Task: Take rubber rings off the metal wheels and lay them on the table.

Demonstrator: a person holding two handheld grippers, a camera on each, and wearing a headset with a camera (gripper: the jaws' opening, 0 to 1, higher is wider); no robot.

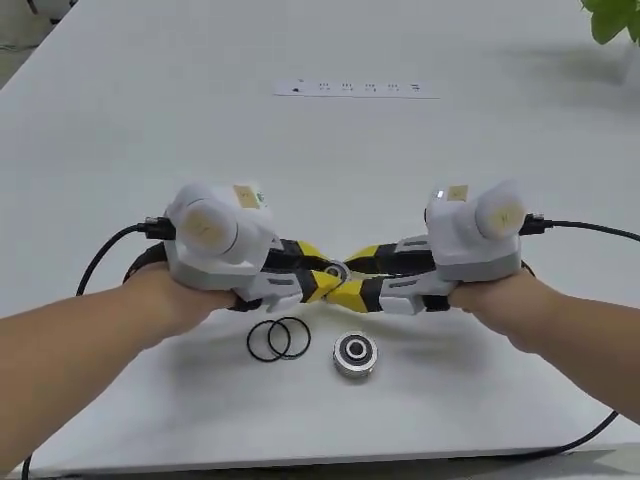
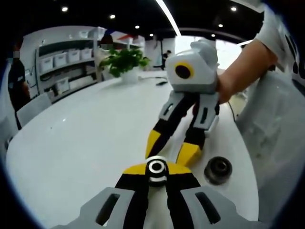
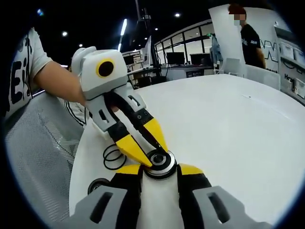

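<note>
Yellow-tipped left gripper (image 1: 318, 285) and right gripper (image 1: 352, 282) meet on 1 metal wheel (image 1: 336, 270); 2 rubber rings (image 1: 278, 339) lie on the surface (image 1: 150, 120). Left gripper view: own jaws nip the wheel's rim, narrow. Right gripper view: own jaws clamp it.

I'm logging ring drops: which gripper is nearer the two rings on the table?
Left. The rings lie beside the left gripper; the right gripper is farther over, by the loose wheel.

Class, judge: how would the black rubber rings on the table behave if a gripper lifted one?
The rubber rings look thin, so probably light and floppy, sagging when pinched. Lying flat and overlapping, they are unlikely to roll, though lifting one might drag the other.
</note>
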